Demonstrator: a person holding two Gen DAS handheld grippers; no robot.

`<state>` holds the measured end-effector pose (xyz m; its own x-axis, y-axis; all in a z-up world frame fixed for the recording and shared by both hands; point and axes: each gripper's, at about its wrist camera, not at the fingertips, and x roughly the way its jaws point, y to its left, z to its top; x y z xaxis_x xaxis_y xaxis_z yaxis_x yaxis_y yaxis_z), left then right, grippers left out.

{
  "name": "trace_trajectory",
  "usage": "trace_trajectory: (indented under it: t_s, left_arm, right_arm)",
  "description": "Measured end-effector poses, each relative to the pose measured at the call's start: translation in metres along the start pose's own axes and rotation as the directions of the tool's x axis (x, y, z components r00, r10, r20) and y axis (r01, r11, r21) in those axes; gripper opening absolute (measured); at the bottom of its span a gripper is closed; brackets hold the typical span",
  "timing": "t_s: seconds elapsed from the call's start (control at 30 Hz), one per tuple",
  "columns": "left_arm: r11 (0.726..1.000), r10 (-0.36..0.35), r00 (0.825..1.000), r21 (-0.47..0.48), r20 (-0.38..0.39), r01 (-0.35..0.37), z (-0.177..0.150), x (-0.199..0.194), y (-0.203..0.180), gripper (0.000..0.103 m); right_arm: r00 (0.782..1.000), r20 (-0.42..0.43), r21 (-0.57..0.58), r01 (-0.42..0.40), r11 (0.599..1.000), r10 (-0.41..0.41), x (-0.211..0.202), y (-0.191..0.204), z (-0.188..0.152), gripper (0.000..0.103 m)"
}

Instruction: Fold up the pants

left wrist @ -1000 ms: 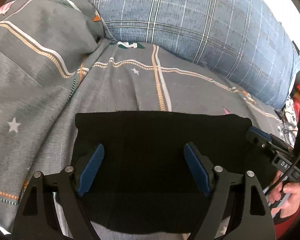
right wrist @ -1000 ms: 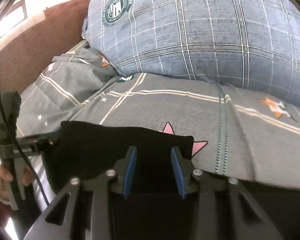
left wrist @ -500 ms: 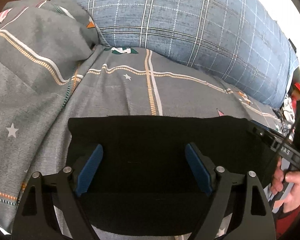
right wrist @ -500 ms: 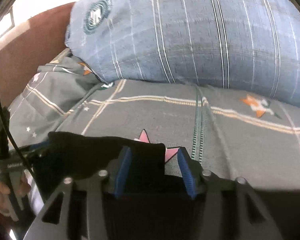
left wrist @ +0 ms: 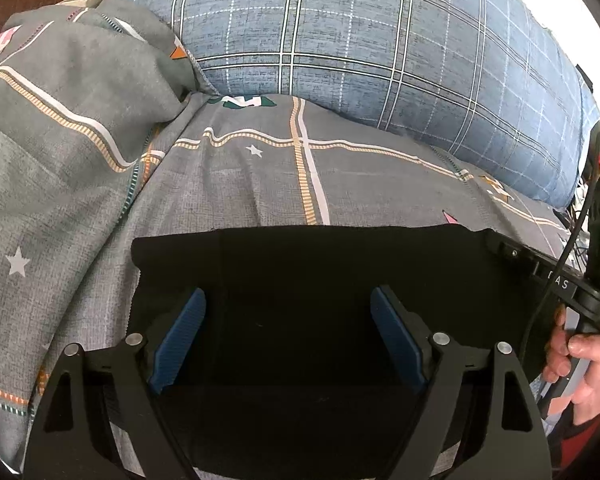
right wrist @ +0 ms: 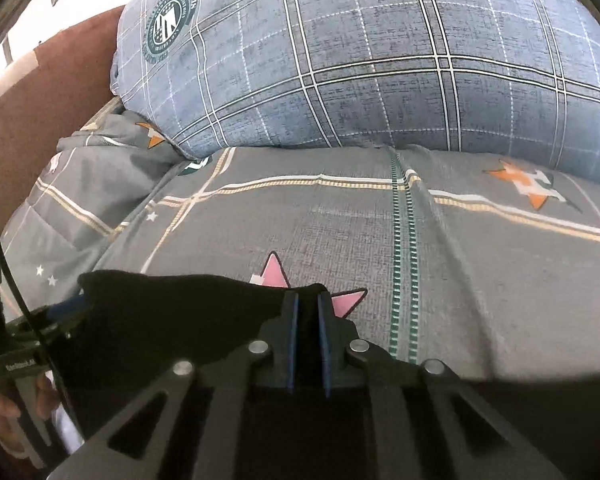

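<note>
The black pants [left wrist: 340, 280] lie folded flat on the grey patterned bedspread [left wrist: 360, 184]. My left gripper [left wrist: 288, 312] is open, its blue pads [left wrist: 180, 332] spread wide just above the pants' near-left part. My right gripper [right wrist: 307, 312] is shut on the far right corner of the pants [right wrist: 172, 312]; black cloth sits between its blue pads [right wrist: 294, 332]. The right gripper's body also shows at the right edge of the left wrist view [left wrist: 540, 272]. The left gripper shows at the left edge of the right wrist view [right wrist: 40, 320].
A large blue plaid pillow [left wrist: 380, 40] lies across the far side of the bed; it also fills the top of the right wrist view [right wrist: 380, 60]. A bunched grey quilt [left wrist: 60, 100] rises at the left. A brown headboard [right wrist: 40, 120] stands behind.
My right gripper has closed from open onto the pants' right corner. The left gripper stays open over the pants, shifted slightly toward me.
</note>
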<state>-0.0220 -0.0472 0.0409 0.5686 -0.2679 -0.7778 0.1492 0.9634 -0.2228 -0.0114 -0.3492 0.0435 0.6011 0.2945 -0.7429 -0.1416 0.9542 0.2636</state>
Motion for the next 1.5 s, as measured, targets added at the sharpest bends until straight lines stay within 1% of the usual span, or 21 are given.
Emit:
trace_trajectory:
  t_s: [0.03, 0.07, 0.1, 0.17, 0.27, 0.43, 0.53, 0.7, 0.73, 0.87, 1.03, 1.17, 1.37, 1.5]
  left_arm:
    - [1.0, 0.0, 1.0, -0.001, 0.001, 0.0, 0.0, 0.0, 0.0, 0.086]
    - [1.0, 0.001, 1.0, -0.002, 0.004, -0.001, 0.0, 0.0, 0.0, 0.086]
    - [1.0, 0.002, 1.0, -0.001, 0.007, -0.002, -0.001, 0.0, 0.0, 0.086]
    - [1.0, 0.005, 1.0, 0.002, 0.013, -0.005, -0.002, -0.001, -0.001, 0.086]
    - [1.0, 0.011, 1.0, 0.007, 0.021, -0.011, -0.003, -0.001, -0.001, 0.086]
    - [1.0, 0.026, 0.999, 0.011, 0.043, -0.026, -0.005, -0.002, -0.003, 0.086]
    - [0.999, 0.049, 0.998, 0.021, 0.043, -0.05, -0.006, -0.006, -0.008, 0.086]
    - [0.998, 0.046, 0.998, 0.051, 0.05, -0.049, -0.008, -0.012, -0.022, 0.086]
    - [0.998, 0.037, 0.998, 0.057, 0.056, -0.04, -0.009, -0.014, -0.027, 0.086]
    - [0.995, 0.013, 0.997, 0.099, 0.07, -0.02, -0.011, -0.017, -0.051, 0.086]
    - [0.988, -0.027, 0.998, 0.151, 0.051, 0.019, -0.01, -0.012, -0.085, 0.086]
    - [0.981, -0.054, 0.998, 0.19, 0.036, 0.046, -0.009, -0.005, -0.111, 0.086]
    - [0.965, -0.092, 0.996, 0.249, 0.009, 0.086, -0.009, 0.007, -0.152, 0.086]
    - [0.952, -0.112, 0.994, 0.287, -0.008, 0.11, -0.011, 0.015, -0.181, 0.086]
  right_arm:
    - [1.0, 0.0, 0.005, 0.004, 1.0, -0.004, 0.0, -0.001, 0.0, 0.012]
    - [1.0, -0.002, 0.012, 0.006, 1.0, -0.006, 0.0, -0.002, 0.0, 0.021]
    - [1.0, 0.0, 0.023, 0.004, 1.0, -0.004, -0.001, -0.004, -0.001, 0.025]
    - [1.0, 0.007, 0.041, -0.014, 0.999, 0.014, -0.005, -0.007, -0.001, 0.026]
    - [0.999, 0.036, 0.032, -0.011, 0.999, 0.01, -0.018, -0.004, -0.002, 0.026]
    - [0.995, 0.086, 0.026, -0.043, 0.999, 0.041, -0.05, -0.002, -0.008, 0.026]
    - [0.995, 0.092, 0.019, -0.035, 0.999, 0.033, -0.064, -0.001, -0.016, 0.026]
    - [0.996, 0.088, -0.038, 0.023, 0.999, -0.019, -0.081, 0.0, -0.033, 0.027]
    - [0.996, 0.09, -0.043, 0.031, 0.999, -0.027, -0.086, -0.002, -0.037, 0.027]
    - [0.993, 0.111, -0.019, 0.052, 0.998, -0.049, -0.1, -0.012, -0.05, 0.036]
    - [0.992, 0.099, -0.008, 0.08, 0.997, -0.079, -0.11, -0.029, -0.062, 0.037]
    - [0.99, 0.1, 0.028, 0.096, 0.995, -0.098, -0.121, -0.048, -0.07, 0.04]
    - [0.984, 0.108, 0.075, 0.132, 0.989, -0.139, -0.137, -0.076, -0.077, 0.044]
    - [0.979, 0.107, 0.1, 0.163, 0.982, -0.174, -0.146, -0.096, -0.083, 0.045]
